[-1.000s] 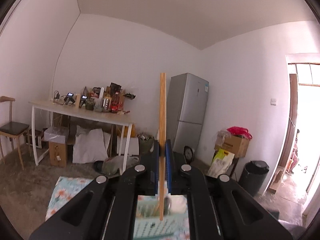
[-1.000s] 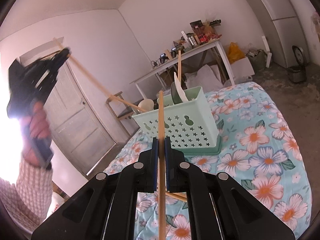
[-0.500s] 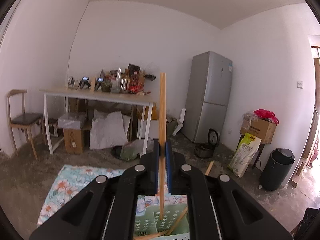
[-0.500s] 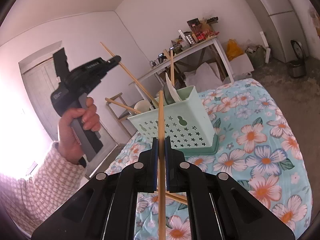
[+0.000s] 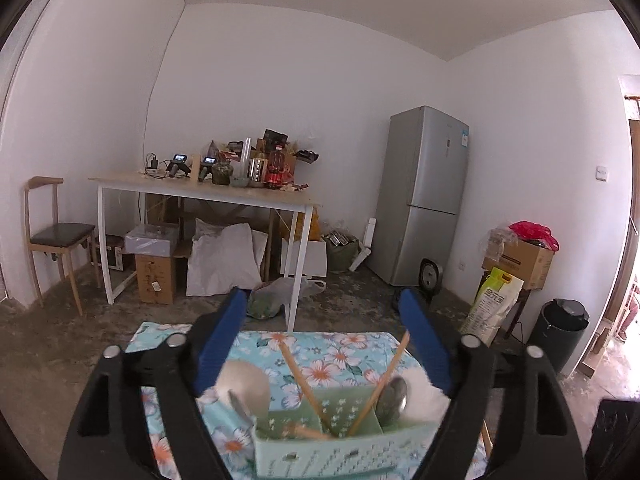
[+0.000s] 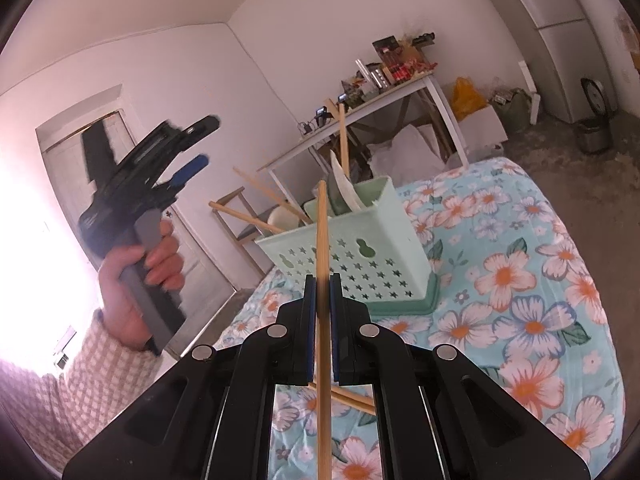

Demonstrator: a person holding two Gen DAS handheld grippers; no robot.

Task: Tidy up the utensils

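The pale green perforated plastic utensil basket (image 6: 352, 248) stands on the flower-printed turquoise cloth (image 6: 520, 280), holding wooden chopsticks (image 6: 256, 218), a white spoon (image 6: 348, 190) and a steel spoon (image 5: 394, 394). The left wrist view looks down into its compartments from above, where two chopsticks (image 5: 306, 390) lean crossed in the middle one; the steel spoon shows only there. The left gripper (image 5: 324, 346) has just been opening: its blue pads are spread wide above the basket with nothing between them. The right wrist view alone shows the person's hand (image 6: 138, 276) in a checked sleeve holding that gripper, left of the basket. The right gripper (image 6: 322, 312) is clenched on a single upright wooden chopstick (image 6: 322, 240), near the basket's front. More chopsticks (image 6: 352, 398) lie on the cloth beneath it.
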